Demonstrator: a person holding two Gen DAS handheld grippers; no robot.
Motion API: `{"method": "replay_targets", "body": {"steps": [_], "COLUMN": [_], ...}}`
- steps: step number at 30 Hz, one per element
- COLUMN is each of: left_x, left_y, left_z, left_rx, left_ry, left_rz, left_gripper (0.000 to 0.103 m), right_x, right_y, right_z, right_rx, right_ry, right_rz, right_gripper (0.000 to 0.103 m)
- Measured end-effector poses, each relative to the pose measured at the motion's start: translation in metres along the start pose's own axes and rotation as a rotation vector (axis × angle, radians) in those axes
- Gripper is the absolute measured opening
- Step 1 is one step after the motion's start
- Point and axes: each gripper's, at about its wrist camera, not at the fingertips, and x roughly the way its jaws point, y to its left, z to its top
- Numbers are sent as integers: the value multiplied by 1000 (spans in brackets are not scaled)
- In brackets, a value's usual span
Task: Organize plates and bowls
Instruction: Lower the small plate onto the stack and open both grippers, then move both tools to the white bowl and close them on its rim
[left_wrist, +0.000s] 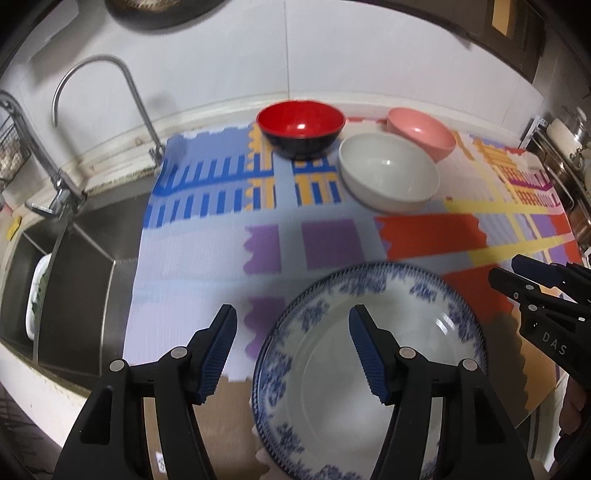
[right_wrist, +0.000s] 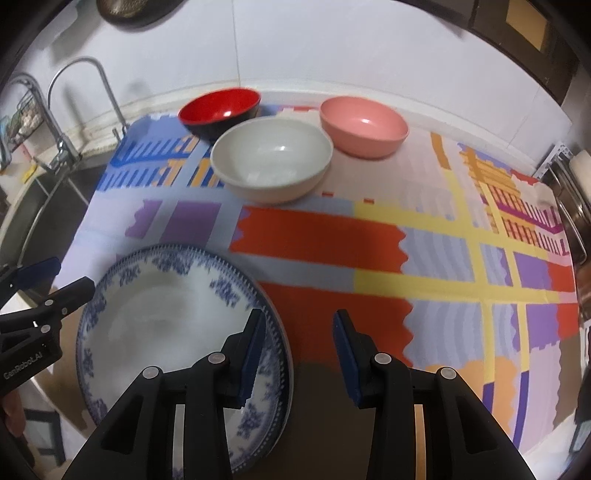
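A blue-and-white patterned plate (left_wrist: 373, 373) (right_wrist: 162, 317) lies at the near edge of the colourful mat. My left gripper (left_wrist: 292, 310) (right_wrist: 72, 275) hangs open above the plate's left rim, one finger over the plate and one outside it, pads touching nothing. My right gripper (right_wrist: 299, 315) (left_wrist: 502, 267) hovers open over the plate's right rim, gripping nothing. At the back stand a red-and-black bowl (left_wrist: 301, 122) (right_wrist: 219, 107), a white bowl (left_wrist: 388, 170) (right_wrist: 271, 155) and a pink bowl (left_wrist: 421, 133) (right_wrist: 364, 122), all upright and empty.
The mat (left_wrist: 207, 258) (right_wrist: 369, 229) covers the counter. A steel sink (left_wrist: 74, 258) with a curved faucet (left_wrist: 92, 74) lies to the left. A metal rack with kitchenware (left_wrist: 565, 166) stands at the right edge. A tiled wall runs behind the bowls.
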Motion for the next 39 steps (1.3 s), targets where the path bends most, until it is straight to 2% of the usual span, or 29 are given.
{"method": "replay_targets", "body": {"steps": [8, 19, 29, 39], "left_x": [15, 48, 96, 137], "left_y": [-12, -27, -35, -40], "left_z": [42, 98, 127, 135], "left_rx": [10, 40, 40, 30], "left_ry": [-24, -34, 14, 79], "left_rz": [-29, -6, -16, -31], "left_gripper": [62, 62, 60, 48], "right_x": [3, 25, 66, 103], "right_y": [-19, -40, -45, -48], "right_z": [31, 80, 110, 120], "right_rx": [42, 67, 99, 116], "right_ry": [-67, -119, -92, -29], "right_rz": [33, 58, 100, 102], "right_gripper": [39, 39, 39, 38]}}
